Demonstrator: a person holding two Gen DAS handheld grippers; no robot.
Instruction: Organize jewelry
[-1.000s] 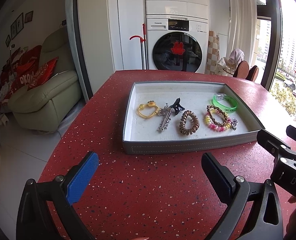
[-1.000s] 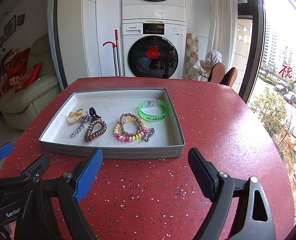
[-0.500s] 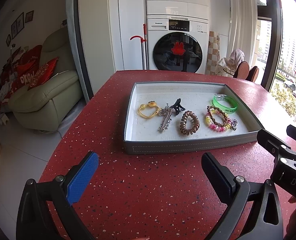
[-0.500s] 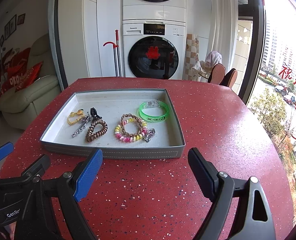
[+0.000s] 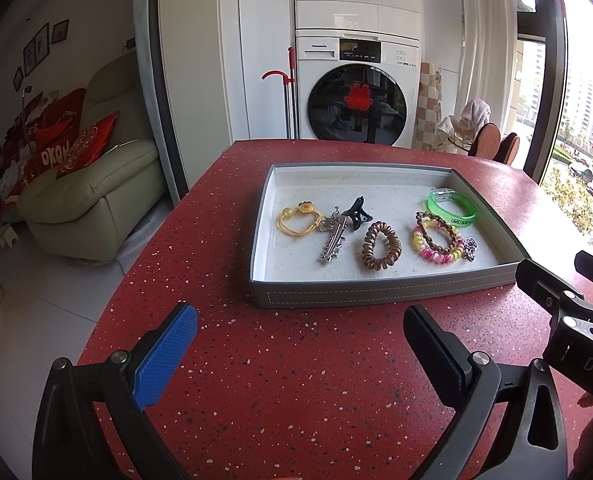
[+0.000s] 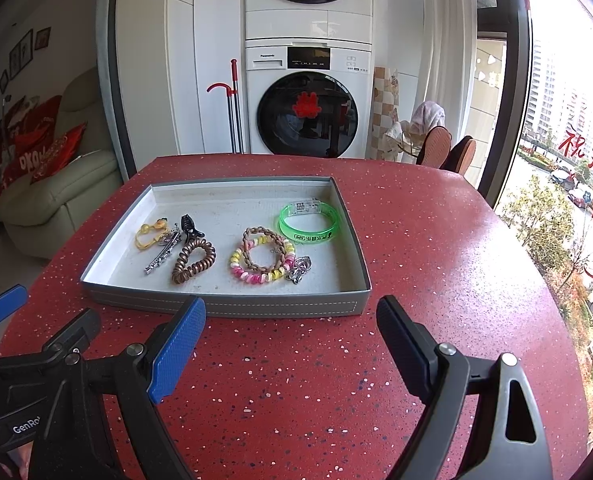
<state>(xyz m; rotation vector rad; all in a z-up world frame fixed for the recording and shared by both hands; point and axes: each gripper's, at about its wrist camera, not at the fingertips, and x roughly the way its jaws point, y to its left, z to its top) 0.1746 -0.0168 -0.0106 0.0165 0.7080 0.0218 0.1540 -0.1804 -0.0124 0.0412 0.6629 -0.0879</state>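
Note:
A grey tray (image 5: 376, 294) (image 6: 224, 307) on the red table holds a yellow hair tie (image 5: 296, 222) (image 6: 148, 234), a silver hair clip (image 5: 333, 242) (image 6: 162, 256), a black claw clip (image 5: 356, 211) (image 6: 190, 226), a brown coil hair tie (image 5: 381, 246) (image 6: 194, 260), a braided and a beaded bracelet (image 5: 438, 242) (image 6: 262, 256) and a green bangle (image 5: 452, 210) (image 6: 308, 222). My left gripper (image 5: 300, 344) and right gripper (image 6: 290, 338) are open and empty, hovering over the table in front of the tray.
The red speckled table (image 5: 296, 380) (image 6: 436, 240) drops off at its left edge toward a cream sofa (image 5: 88, 200). A washing machine (image 6: 308, 100) stands beyond the far edge. Chairs (image 6: 448, 152) and a window are at the right.
Both views have shifted only very slightly; the tray sits marginally lower in the frames. Both grippers stay open and nothing in the tray has moved.

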